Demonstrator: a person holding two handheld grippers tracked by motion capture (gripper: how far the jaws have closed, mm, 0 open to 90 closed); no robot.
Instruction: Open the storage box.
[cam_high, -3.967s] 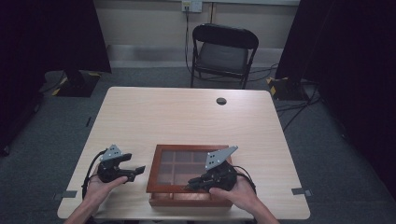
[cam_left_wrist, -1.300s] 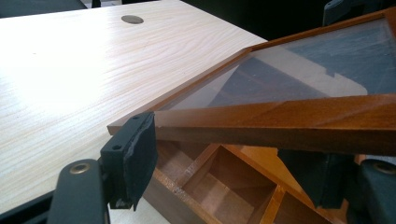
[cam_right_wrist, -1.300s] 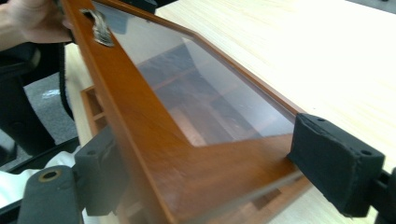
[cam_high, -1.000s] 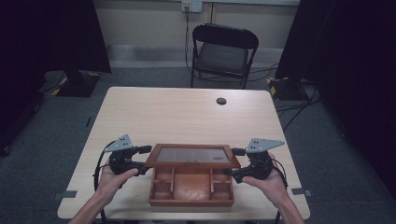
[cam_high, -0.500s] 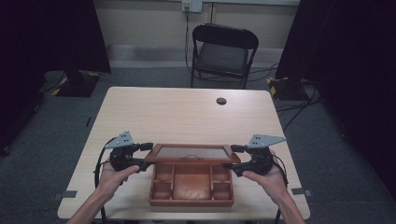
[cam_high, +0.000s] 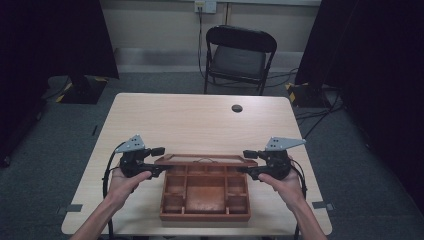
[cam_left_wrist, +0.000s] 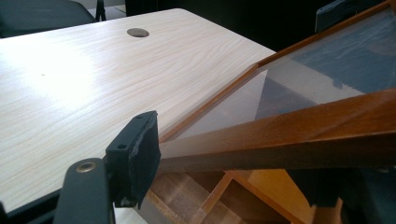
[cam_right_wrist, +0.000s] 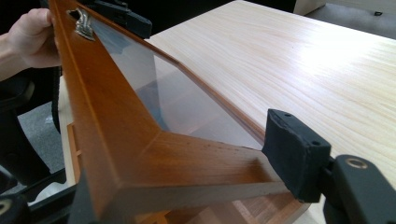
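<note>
A brown wooden box (cam_high: 205, 200) with several open compartments sits at the near middle of the table. Its glass-paned lid (cam_high: 205, 160) is lifted at the front and tilts up and back from the box's far edge. My left gripper (cam_high: 156, 167) is shut on the lid's left frame rail, and my right gripper (cam_high: 246, 167) is shut on the right rail. In the left gripper view the wooden rail (cam_left_wrist: 289, 126) runs between the jaws, with one pad (cam_left_wrist: 135, 158) pressed against it. In the right gripper view a pad (cam_right_wrist: 294, 158) presses the frame corner (cam_right_wrist: 187, 163), and a metal latch (cam_right_wrist: 84, 23) shows on the front rail.
The pale wooden table (cam_high: 200, 125) stretches bare behind the box, with a round cable hole (cam_high: 237, 108) near its far edge. A black folding chair (cam_high: 240, 55) stands beyond the table. The person's other hand (cam_right_wrist: 28, 37) shows past the lid.
Four seconds ago the lid lay flat and shut. Both grippers have since taken its side rails and swung it up; over the last second it rose a little more.
</note>
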